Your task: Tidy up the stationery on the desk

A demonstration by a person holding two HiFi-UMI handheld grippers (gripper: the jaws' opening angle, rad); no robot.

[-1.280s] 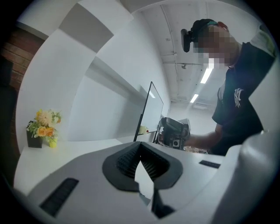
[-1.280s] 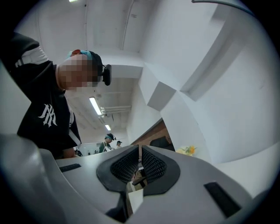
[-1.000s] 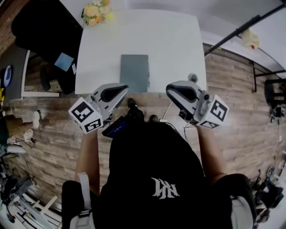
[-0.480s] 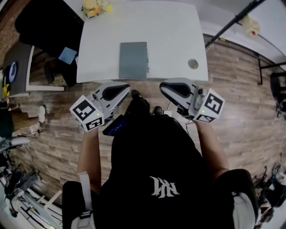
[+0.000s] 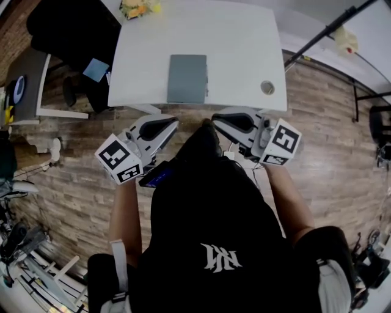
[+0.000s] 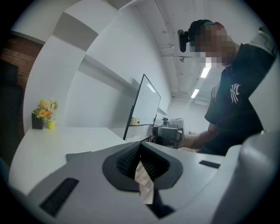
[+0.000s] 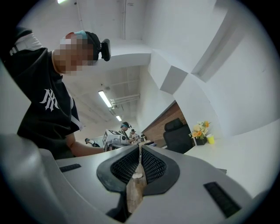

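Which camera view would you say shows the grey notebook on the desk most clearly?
The head view: the grey notebook lies fully visible from above on the white desk. The left gripper view catches only a low dark sliver; the right gripper view, barely an edge.

White desk point(image 5: 238, 43) ahead of me, standing on a wood-plank floor point(image 5: 330, 140). A flat grey rectangular item point(image 5: 187, 78) lies near the front edge, about mid-width; notebook or folder, I cannot tell which. Pot of yellow-orange flowers point(image 5: 139, 7) at the far left corner. Small round grey fitting point(image 5: 267, 87) near the front right corner. All three sit well apart.
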